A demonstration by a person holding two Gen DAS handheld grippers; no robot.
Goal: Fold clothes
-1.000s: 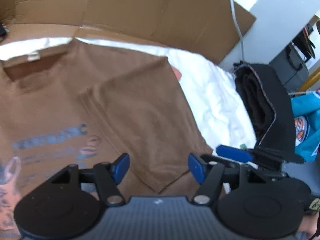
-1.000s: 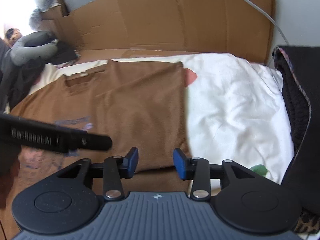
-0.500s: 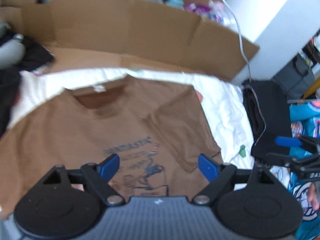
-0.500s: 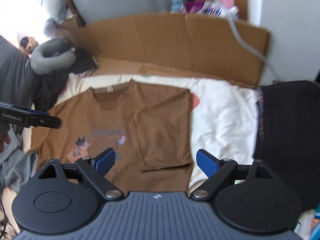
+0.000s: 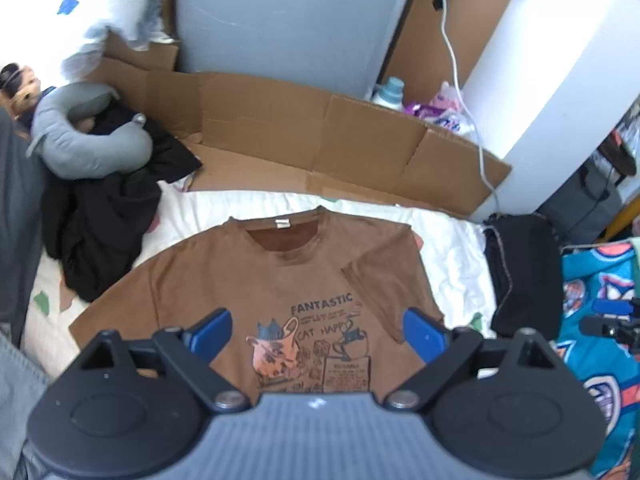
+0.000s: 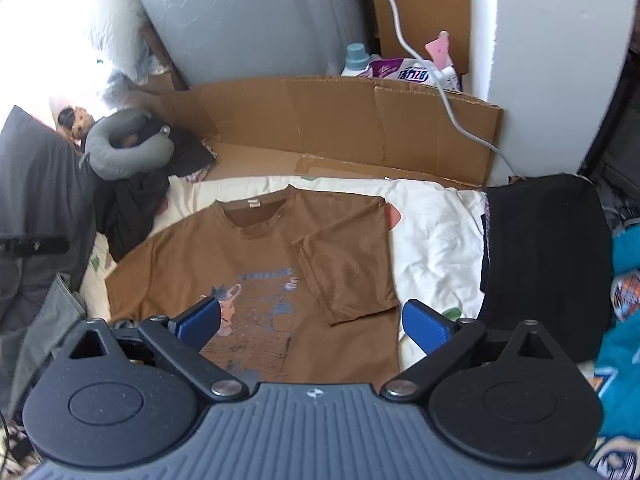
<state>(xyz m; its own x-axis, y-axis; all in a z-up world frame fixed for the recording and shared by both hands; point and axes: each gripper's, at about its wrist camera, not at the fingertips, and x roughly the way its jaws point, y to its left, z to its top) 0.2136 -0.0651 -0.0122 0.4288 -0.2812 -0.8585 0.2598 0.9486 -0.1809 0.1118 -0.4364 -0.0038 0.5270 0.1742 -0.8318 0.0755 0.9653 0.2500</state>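
A brown T-shirt (image 5: 240, 280) with a printed front lies flat, face up, on a white sheet (image 5: 452, 248). Its right sleeve (image 5: 388, 280) is folded in over the chest. My left gripper (image 5: 316, 332) hangs high above the print, jaws opening wide, with nothing between them. In the right wrist view the same T-shirt (image 6: 240, 256) and its folded sleeve (image 6: 348, 272) lie below my right gripper (image 6: 312, 322). Its jaws are opening too and hold nothing. Neither gripper touches the cloth.
Flattened cardboard (image 5: 320, 132) stands behind the sheet. A grey neck pillow (image 5: 80, 140) and a heap of black clothes (image 5: 100, 220) lie at the left. A folded black garment (image 5: 520, 272) and a teal printed one (image 5: 596, 320) lie at the right. A white cable (image 6: 452, 112) hangs down the wall.
Both grippers have risen well away from the T-shirt and their jaws have widened. The whole shirt has come into view, where before only the folded sleeve side showed.
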